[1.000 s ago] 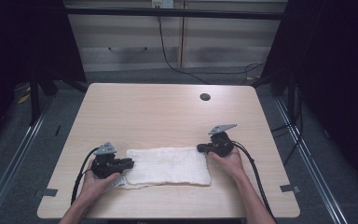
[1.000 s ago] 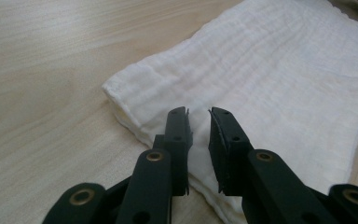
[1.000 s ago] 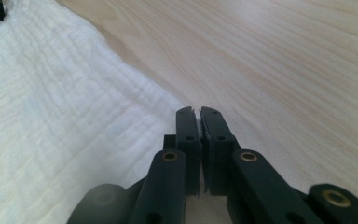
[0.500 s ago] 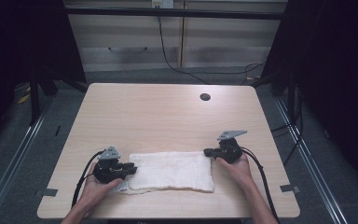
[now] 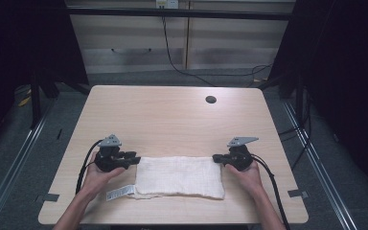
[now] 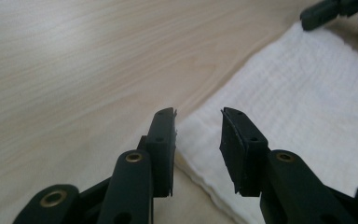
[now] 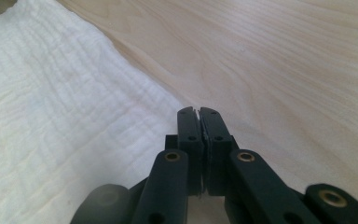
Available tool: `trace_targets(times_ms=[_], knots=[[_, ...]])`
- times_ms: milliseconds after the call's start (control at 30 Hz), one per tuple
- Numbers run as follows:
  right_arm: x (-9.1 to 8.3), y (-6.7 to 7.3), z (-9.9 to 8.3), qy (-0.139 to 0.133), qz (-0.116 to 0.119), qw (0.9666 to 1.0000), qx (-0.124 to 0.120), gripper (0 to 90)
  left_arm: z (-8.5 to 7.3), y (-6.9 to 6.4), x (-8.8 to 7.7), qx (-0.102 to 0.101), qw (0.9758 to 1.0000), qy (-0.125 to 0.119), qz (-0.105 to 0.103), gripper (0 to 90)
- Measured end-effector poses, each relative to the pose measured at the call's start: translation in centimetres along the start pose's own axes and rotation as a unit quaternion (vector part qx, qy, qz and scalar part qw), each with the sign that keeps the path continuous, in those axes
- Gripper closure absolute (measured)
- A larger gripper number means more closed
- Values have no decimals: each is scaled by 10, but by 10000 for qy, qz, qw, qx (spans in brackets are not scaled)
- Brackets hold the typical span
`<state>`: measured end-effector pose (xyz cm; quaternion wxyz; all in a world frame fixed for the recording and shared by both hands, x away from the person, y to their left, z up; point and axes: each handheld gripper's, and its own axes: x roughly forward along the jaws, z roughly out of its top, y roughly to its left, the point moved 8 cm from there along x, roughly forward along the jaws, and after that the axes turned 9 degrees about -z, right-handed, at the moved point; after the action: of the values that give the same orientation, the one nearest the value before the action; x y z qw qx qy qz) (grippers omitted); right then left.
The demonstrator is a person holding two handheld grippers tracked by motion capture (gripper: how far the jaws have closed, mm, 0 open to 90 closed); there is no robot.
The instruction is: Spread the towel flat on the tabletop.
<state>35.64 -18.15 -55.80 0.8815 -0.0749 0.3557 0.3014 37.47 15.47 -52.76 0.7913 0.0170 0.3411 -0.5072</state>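
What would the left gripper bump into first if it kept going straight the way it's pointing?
Probably the white cloth. The left gripper has its jaws open right at the cloth's near corner, pointing along it toward the right gripper at the far end. How high it sits is hard to judge.

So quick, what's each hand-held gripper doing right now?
Left hand-held gripper: open, jaws apart over the white cloth's corner.
Right hand-held gripper: shut, at the cloth's edge, holding nothing visible.

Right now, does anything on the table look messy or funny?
Not really. The white cloth lies flat and folded; only its label sticks out at the near-left corner. The left gripper is open, the right gripper shut.
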Motion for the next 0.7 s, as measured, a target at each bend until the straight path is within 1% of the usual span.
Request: trace_targets(times_ms=[33, 67, 133, 200, 267, 333, 467, 500, 533, 567, 600, 700], knots=[[0, 0, 0, -3, -12, 10000, -8, 880, 0, 4, 2, -49, 10000, -21, 35, 649], [1, 0, 0, -5, -9, 10000, -1, 880, -1, 6, 5, -103, 9999, 31, 3, 641], [1, 0, 0, -12, -8, 10000, 6, 880, -5, 12, 12, -135, 9998, 144, 104, 632], [2, 0, 0, -35, -41, 10000, -37, 880, -5, 14, 15, -153, 9998, 45, 153, 617], [3, 1, 0, -27, -38, 10000, -32, 880, -3, 12, 19, -148, 9998, 13, 128, 615], [4, 0, 0, -33, -22, 10000, -16, 879, -5, 11, 22, -75, 9998, 91, 129, 614], [4, 0, 0, -41, -18, 10000, 2, 880, -11, 13, 28, -76, 9996, 210, 145, 614], [4, 0, 0, -40, -17, 10000, 5, 879, -13, 13, 29, -57, 9995, 275, 144, 615], [4, 0, 0, -41, -17, 10000, 4, 880, -13, 13, 29, -14, 9994, 293, 159, 615], [4, 0, 0, -40, -13, 10000, 17, 880, -14, 12, 29, -29, 9995, 281, 125, 616], [4, 0, 0, -44, -13, 10000, 23, 880, -14, 12, 29, 0, 9996, 284, 76, 619], [4, 0, -1, -52, -24, 10000, 52, 879, -16, 10, 28, 106, 9994, 309, 86, 640]])
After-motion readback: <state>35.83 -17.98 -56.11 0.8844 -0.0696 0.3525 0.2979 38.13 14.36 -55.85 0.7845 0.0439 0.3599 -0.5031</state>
